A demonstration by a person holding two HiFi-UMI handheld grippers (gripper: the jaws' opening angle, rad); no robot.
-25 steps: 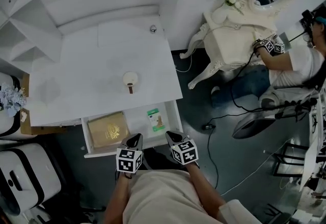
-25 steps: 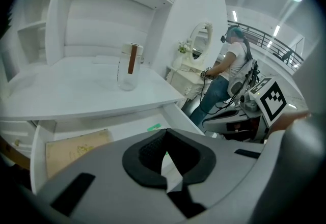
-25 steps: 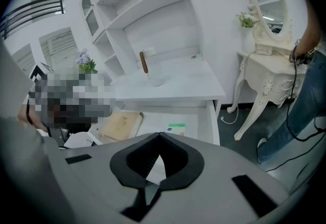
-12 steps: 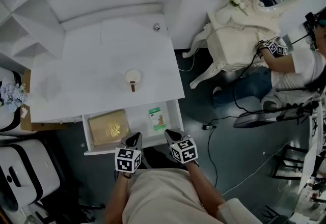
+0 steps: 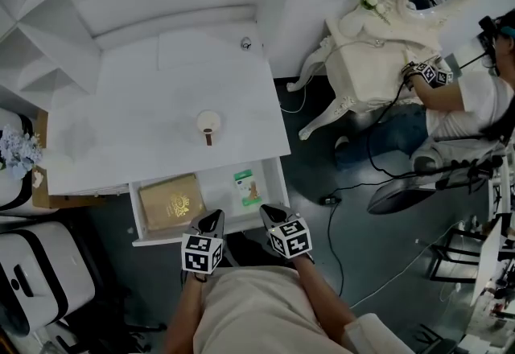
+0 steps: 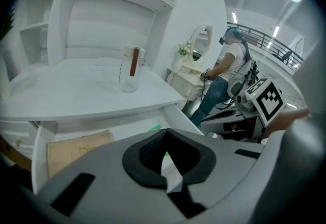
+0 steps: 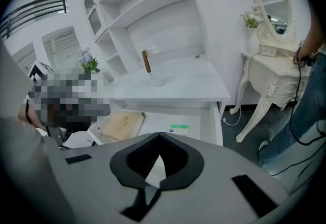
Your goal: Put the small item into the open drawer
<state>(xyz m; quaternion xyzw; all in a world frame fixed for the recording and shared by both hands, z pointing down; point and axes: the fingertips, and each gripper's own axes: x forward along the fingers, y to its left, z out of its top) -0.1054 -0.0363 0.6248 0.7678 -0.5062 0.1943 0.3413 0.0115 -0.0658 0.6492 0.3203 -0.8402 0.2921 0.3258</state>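
The drawer [image 5: 278, 183] under the white desk [image 5: 121, 143] stands open. In it lie a tan book [image 5: 170, 203] at the left and a small green-and-white packet [image 5: 246, 187] at the right. My left gripper [image 5: 212, 219] and right gripper [image 5: 272, 212] hover side by side just in front of the drawer's front edge, both shut with nothing in them. In the left gripper view the shut left gripper [image 6: 164, 134] covers most of the drawer, with the book [image 6: 76, 149] showing at the left. Beyond the shut right gripper [image 7: 159, 135] in the right gripper view lie the packet [image 7: 178, 129] and the book [image 7: 121, 123].
A glass [image 5: 208, 125] with a brown stick stands mid-desk, and a small round object [image 5: 245, 43] lies near the back. Shelves rise behind and to the left. An ornate white dressing table [image 5: 378, 63] with a seated person [image 5: 459, 103] is at the right; cables cross the dark floor.
Only the head view has shifted slightly. Both grippers stay shut in the same place before the drawer.
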